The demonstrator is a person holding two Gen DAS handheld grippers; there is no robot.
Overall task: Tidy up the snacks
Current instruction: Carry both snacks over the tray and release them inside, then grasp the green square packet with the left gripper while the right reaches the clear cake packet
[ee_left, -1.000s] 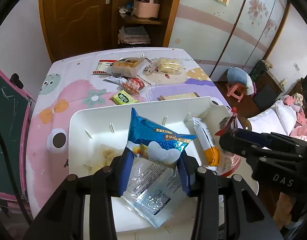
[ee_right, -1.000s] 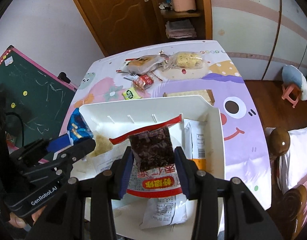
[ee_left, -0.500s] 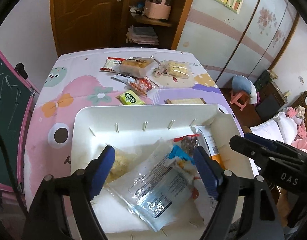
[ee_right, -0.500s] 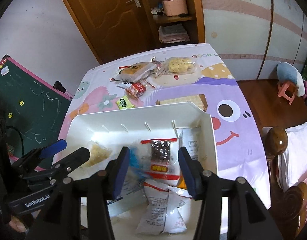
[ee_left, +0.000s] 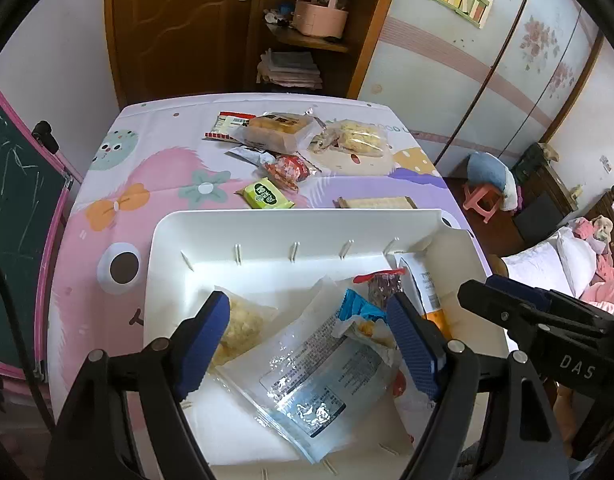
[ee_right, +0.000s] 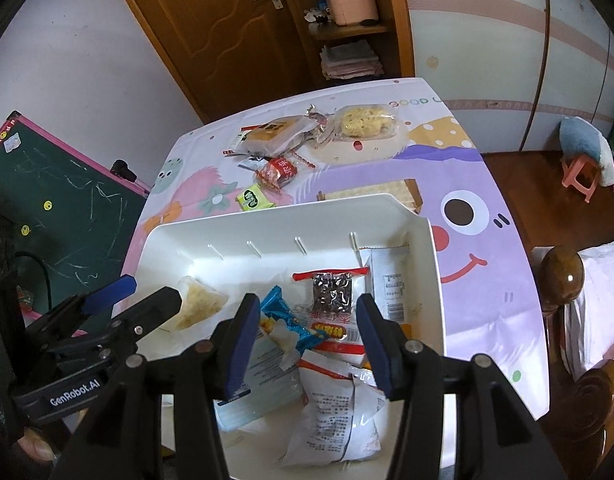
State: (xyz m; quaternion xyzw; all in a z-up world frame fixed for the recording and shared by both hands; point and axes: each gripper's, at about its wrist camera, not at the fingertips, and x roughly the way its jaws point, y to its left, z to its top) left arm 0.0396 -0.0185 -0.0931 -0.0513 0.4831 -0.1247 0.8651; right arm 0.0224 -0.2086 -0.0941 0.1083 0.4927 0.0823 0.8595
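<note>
Both claws hang spread and empty over the white plastic bin (ee_left: 291,224) on the table: left claw (ee_left: 307,340), right claw (ee_right: 303,332). The blue crinkled snack packet (ee_right: 285,320) and red-edged dark snack packet (ee_right: 333,296) lie inside (collected together); several wrapped snacks (ee_left: 275,132) remain outside.

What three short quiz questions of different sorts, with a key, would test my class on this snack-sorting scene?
1. True or false: the left gripper is clamped on the blue packet.
2. Where does the green packet lie? A) in the white bin B) on the tablecloth beyond the bin C) on the shelf
3. Fill in: the dark packet with the red top edge lies inside the ____.

Key:
1. False. Both the left gripper and the right gripper stand open above the bin.
2. B
3. Bin
</note>
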